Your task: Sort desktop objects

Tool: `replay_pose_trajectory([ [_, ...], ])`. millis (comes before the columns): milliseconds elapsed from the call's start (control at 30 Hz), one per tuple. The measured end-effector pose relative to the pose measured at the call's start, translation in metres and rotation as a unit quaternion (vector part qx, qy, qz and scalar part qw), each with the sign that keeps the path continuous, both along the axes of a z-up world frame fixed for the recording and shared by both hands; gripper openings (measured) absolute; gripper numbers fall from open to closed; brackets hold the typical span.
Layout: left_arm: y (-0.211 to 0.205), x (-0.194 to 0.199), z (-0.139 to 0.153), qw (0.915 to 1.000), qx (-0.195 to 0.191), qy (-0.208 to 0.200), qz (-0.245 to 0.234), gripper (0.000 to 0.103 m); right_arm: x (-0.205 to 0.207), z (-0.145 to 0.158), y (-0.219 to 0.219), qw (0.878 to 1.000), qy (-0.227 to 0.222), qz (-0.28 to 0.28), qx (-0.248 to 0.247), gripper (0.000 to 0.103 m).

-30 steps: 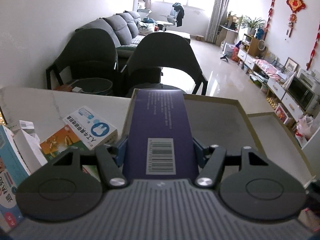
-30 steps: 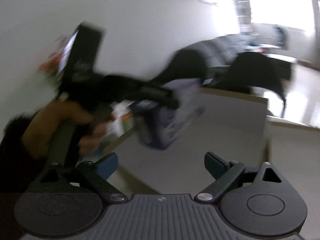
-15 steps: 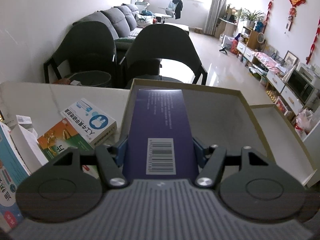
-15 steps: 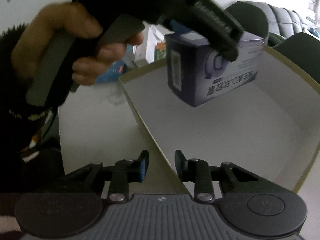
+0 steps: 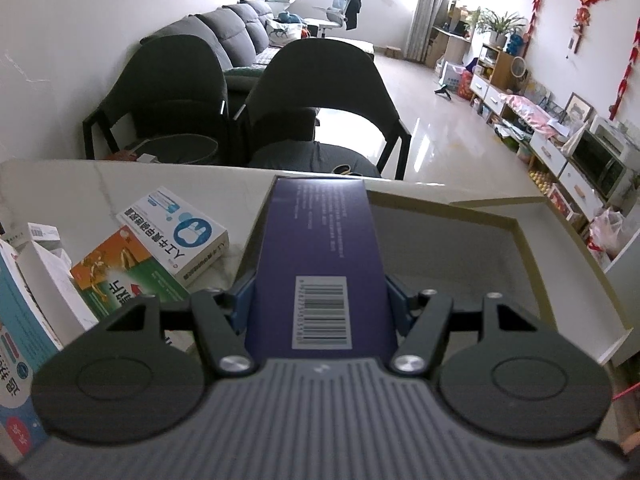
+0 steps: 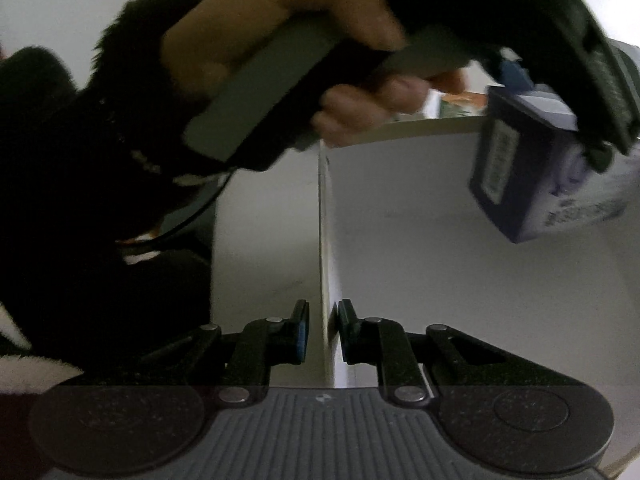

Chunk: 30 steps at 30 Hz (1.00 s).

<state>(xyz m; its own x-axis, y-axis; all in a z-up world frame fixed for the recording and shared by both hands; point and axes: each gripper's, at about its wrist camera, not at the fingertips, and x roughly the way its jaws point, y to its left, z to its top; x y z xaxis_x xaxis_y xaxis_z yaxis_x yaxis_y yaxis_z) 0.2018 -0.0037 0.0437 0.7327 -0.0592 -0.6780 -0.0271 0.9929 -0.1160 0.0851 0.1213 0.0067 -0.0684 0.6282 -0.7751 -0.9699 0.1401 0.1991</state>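
In the left wrist view, the left gripper (image 5: pixel 320 300) clamps a dark purple rectangular carton with a barcode label (image 5: pixel 320 256) at frame centre, held above the shallow white cardboard tray (image 5: pixel 520 232). In the right wrist view, the right gripper (image 6: pixel 323 332) is pinched onto that tray's thin upright wall (image 6: pixel 326 240) at lower centre. There the carton (image 6: pixel 536 176) hangs at upper right over the tray's floor, the person's hand (image 6: pixel 304 40) above.
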Motion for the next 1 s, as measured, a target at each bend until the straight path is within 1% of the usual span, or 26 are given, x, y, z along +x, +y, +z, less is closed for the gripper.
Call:
replay_pose_trajectory([
  [133, -0.002, -0.001, -0.002, 1.0, 0.0, 0.003, -0.004, 0.064, -0.006, 0.002, 0.003, 1.0, 0.003, 0.022, 0.003, 0.018],
  [267, -0.007, -0.002, -0.004, 0.9999, -0.001, 0.006, -0.008, 0.064, -0.017, 0.005, -0.01, 0.999, 0.003, 0.035, 0.005, 0.02],
  [300, -0.008, -0.001, -0.004, 0.9999, -0.001, 0.007, -0.009, 0.064, -0.025, 0.001, -0.005, 0.999, 0.002, 0.038, 0.006, 0.02],
  [367, -0.012, -0.002, -0.005, 0.9999, 0.001, 0.009, -0.014, 0.064, -0.028, 0.002, -0.006, 0.999, 0.0, 0.04, 0.008, 0.022],
  [467, -0.018, -0.002, -0.006, 0.9997, 0.003, 0.012, -0.023, 0.064, -0.025, 0.01, -0.023, 0.999, 0.004, 0.036, 0.011, 0.023],
  [533, -0.022, -0.002, -0.008, 0.9995, 0.003, 0.015, -0.027, 0.064, -0.023, 0.013, -0.029, 0.999, 0.009, 0.029, 0.015, 0.025],
  [633, -0.026, -0.001, -0.011, 0.9992, 0.003, 0.021, -0.033, 0.064, -0.018, 0.017, -0.038, 0.999, 0.02, 0.016, 0.02, 0.034],
  [667, -0.028, -0.001, -0.012, 0.9991, 0.003, 0.023, -0.036, 0.064, -0.018, 0.019, -0.04, 1.0, 0.013, 0.007, 0.02, 0.04],
  [700, -0.029, -0.001, -0.014, 0.999, 0.002, 0.025, -0.037, 0.064, -0.017, 0.021, -0.043, 1.0, 0.007, -0.002, 0.02, 0.043],
  [800, -0.032, 0.0, -0.018, 0.9987, 0.0, 0.032, -0.041, 0.064, -0.014, 0.029, -0.051, 0.999, -0.004, -0.031, 0.025, 0.049],
  [833, -0.033, 0.001, -0.019, 0.9986, -0.001, 0.034, -0.042, 0.064, -0.014, 0.031, -0.054, 0.999, -0.006, -0.041, 0.033, 0.05],
  [900, -0.034, 0.002, -0.022, 0.9983, -0.003, 0.038, -0.044, 0.063, -0.012, 0.037, -0.061, 0.997, -0.011, -0.06, 0.047, 0.057],
  [1000, -0.035, 0.004, -0.025, 0.998, -0.007, 0.043, -0.046, 0.063, -0.01, 0.046, -0.074, 0.993, -0.021, -0.09, 0.066, 0.061],
])
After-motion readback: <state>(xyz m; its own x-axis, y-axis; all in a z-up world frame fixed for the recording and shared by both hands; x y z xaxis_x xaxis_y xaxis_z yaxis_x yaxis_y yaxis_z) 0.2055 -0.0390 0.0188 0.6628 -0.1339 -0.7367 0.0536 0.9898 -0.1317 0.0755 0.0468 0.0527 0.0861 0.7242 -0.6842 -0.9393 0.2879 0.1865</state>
